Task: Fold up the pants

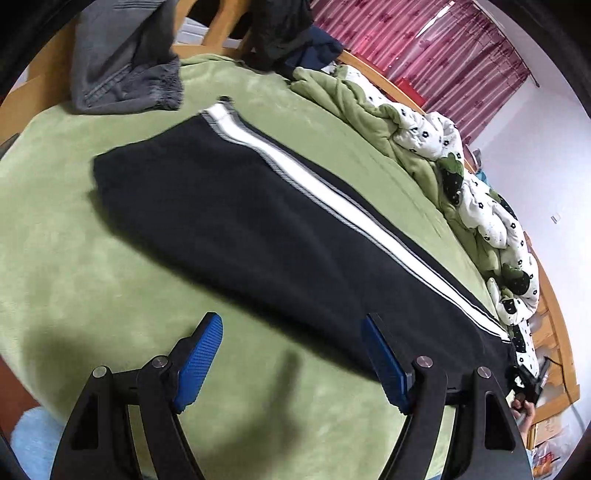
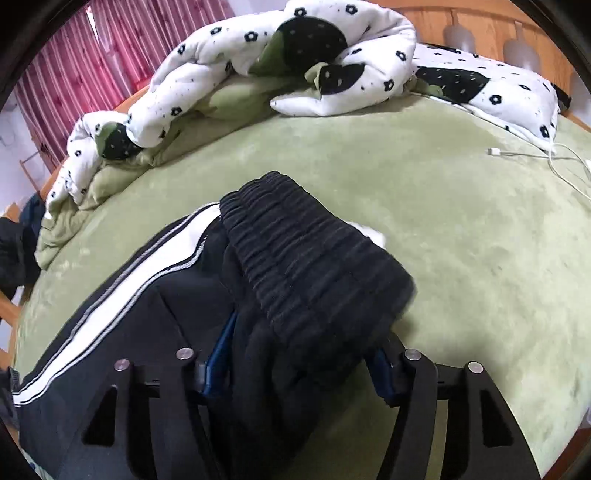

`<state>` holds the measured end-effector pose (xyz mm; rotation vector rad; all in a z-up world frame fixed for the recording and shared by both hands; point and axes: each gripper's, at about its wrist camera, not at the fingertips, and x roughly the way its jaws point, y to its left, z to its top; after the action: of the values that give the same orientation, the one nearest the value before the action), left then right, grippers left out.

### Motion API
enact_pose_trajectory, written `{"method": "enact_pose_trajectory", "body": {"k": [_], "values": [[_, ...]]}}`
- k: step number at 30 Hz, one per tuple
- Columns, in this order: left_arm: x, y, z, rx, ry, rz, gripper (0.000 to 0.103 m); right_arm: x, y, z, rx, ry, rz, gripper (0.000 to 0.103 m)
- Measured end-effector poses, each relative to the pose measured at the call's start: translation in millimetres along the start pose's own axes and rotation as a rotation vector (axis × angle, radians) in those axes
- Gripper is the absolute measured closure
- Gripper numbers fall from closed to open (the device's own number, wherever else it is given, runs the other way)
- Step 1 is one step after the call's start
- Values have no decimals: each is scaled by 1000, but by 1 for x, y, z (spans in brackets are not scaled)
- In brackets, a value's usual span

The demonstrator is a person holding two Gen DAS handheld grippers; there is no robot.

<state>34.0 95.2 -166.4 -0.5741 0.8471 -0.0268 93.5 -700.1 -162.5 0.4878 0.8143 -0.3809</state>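
Black track pants (image 1: 236, 221) with a white side stripe (image 1: 314, 192) lie lengthwise on a green bed cover (image 1: 74, 258). My left gripper (image 1: 291, 328) is open and empty, hovering just above the cover at the near edge of the pants. In the right wrist view, the ribbed black waistband (image 2: 306, 266) is bunched up between my right gripper's jaws (image 2: 299, 354). The blue pads (image 2: 380, 376) stand wide apart around the cloth, so I cannot tell whether they grip it. The white stripe (image 2: 122, 291) runs off to the left.
Grey jeans (image 1: 122, 62) and dark clothes (image 1: 280, 33) hang at the far end of the bed. A rumpled white flowered quilt (image 2: 258, 62) lies along the far side, by red curtains (image 1: 424, 48). A white charging cable (image 2: 535, 155) lies on the cover at right. Wooden bed frame (image 1: 554, 332) around.
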Motion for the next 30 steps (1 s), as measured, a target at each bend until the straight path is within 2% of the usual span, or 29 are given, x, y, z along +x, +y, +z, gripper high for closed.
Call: {"method": "enact_pose_trajectory", "body": {"k": [2,4,5,7,9,10,12,13,14,16,19,22,24,25,27,28,29,30], "values": [[4,15,2,-43,15,-31,27,-22,-2,-6,4,-17,-30,40],[23,31,4,-120,66,-106,27,-44,-1,-15,8,-58,-64,39],[30,35,4,-150,69,-131,27,-53,1,-20,12,-69,-74,39],[40,35,9,-172,24,-173,27,-70,9,-30,23,-86,-67,39],[48,28,16,-156,11,-181,27,-80,21,-41,31,-85,-44,39],[53,24,21,-141,-3,-150,30,-85,30,-46,36,-83,-32,39],[58,23,28,-100,-23,-51,76,-87,46,-50,35,-77,-18,39],[60,25,33,-69,-22,0,82,-88,54,-53,30,-75,-15,39],[60,32,38,-61,-19,-2,86,-89,64,-56,20,-74,-16,39],[52,50,48,-87,-31,-13,86,-88,82,-59,7,-76,-23,39],[42,70,60,-116,-24,-68,84,-89,105,-67,-11,-81,-17,39],[28,83,64,-117,-46,22,76,-92,132,-76,-56,-85,7,39],[15,92,65,-113,-54,26,74,-94,146,-83,-84,-91,19,39],[14,94,65,-109,-46,53,73,-95,154,-87,-100,-93,26,39],[7,93,63,-55,-28,142,72,-94,165,-93,-129,-88,32,39],[1,90,61,-8,-25,150,72,-92,171,-95,-144,-81,35,39],[-6,91,58,31,-15,139,73,-89,177,-96,-164,-70,39,39],[-11,88,56,75,6,90,73,-86,186,-98,-193,-58,41,39]]}}
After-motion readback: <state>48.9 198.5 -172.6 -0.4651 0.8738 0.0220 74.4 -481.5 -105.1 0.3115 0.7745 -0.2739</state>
